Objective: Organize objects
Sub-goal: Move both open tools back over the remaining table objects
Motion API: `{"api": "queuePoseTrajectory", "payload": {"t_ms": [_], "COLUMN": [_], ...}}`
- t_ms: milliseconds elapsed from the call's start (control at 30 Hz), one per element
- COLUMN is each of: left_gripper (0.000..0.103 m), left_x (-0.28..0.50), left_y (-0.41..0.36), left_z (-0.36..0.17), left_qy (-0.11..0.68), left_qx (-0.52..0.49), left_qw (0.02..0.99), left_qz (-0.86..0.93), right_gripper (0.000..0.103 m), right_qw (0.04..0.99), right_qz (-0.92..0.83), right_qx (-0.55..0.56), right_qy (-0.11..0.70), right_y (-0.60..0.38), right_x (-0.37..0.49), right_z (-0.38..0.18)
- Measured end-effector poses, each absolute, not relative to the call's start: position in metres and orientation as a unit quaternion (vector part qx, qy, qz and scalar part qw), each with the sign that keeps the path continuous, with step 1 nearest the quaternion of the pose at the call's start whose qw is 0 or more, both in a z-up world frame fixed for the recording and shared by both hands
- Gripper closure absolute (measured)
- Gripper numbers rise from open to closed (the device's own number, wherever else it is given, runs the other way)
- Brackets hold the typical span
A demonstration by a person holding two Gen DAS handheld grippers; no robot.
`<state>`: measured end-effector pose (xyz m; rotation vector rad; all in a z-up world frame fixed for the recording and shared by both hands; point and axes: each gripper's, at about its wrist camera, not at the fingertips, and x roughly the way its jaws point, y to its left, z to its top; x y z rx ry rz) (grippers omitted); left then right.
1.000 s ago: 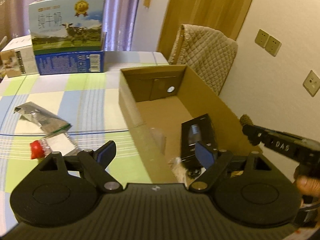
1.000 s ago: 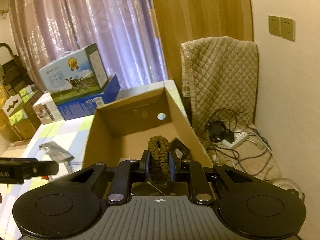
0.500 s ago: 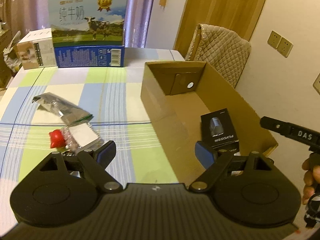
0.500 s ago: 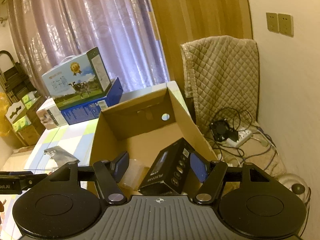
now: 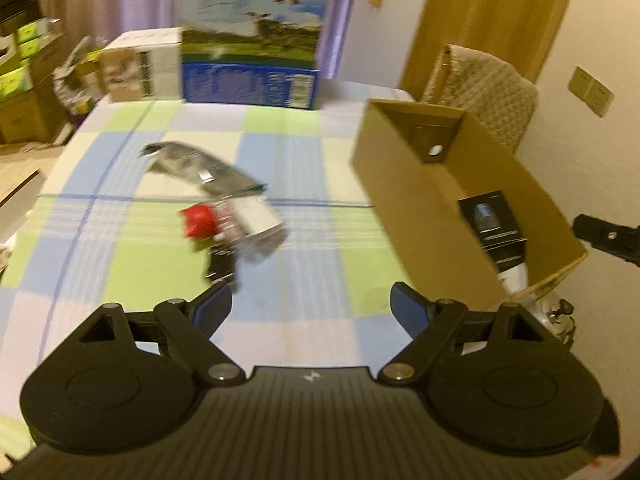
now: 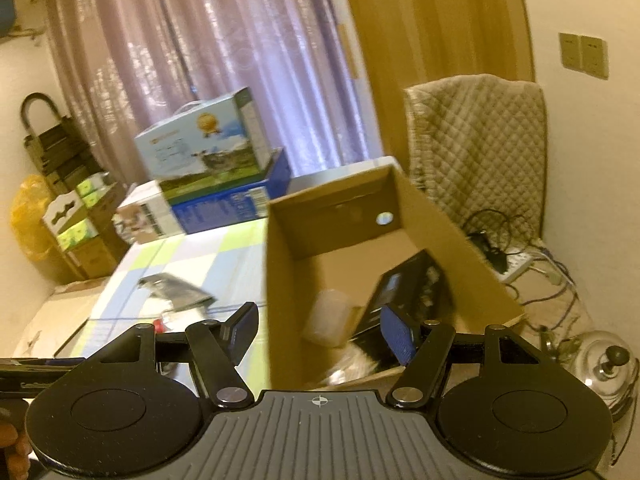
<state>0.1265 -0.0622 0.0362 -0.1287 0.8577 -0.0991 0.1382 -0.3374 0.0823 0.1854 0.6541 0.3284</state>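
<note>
left wrist: my camera looks down across the checked table (image 5: 304, 160), cardboard box (image 5: 420, 216) at 2 o'clock.
right wrist: mine faces the box (image 6: 288, 280) close, 12 o'clock.
shared: box, table, milk carton (image 5: 252, 36).

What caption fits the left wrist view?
Open left claw over checked tablecloth, facing red-capped packet and silver pouch; cardboard box at right.
</note>
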Motion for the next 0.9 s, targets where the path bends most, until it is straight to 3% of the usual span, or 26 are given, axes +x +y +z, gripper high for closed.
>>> {"api": "queuePoseTrajectory", "payload": {"t_ms": [367, 900], "left_gripper": [0.019, 0.019], "left_x": [0.091, 0.081], "left_y": [0.019, 0.046], "left_z": [0.03, 0.025], "left_qy": [0.415, 0.414], "left_qx": [-0.074, -0.088], "left_qw": [0.906, 0.905], "left_qz": [0.03, 0.045], "right_gripper": [0.038, 0.038], "right_qw": [0.915, 0.899], "right_qz": [0.209, 0.242], "right_qx": [0.075, 0.043], "right_qy": [0.337, 0.362], "right_y": [-0.275, -0.224], "right_x": [0.118, 0.113], "right_z": [0.07, 0.049]}}
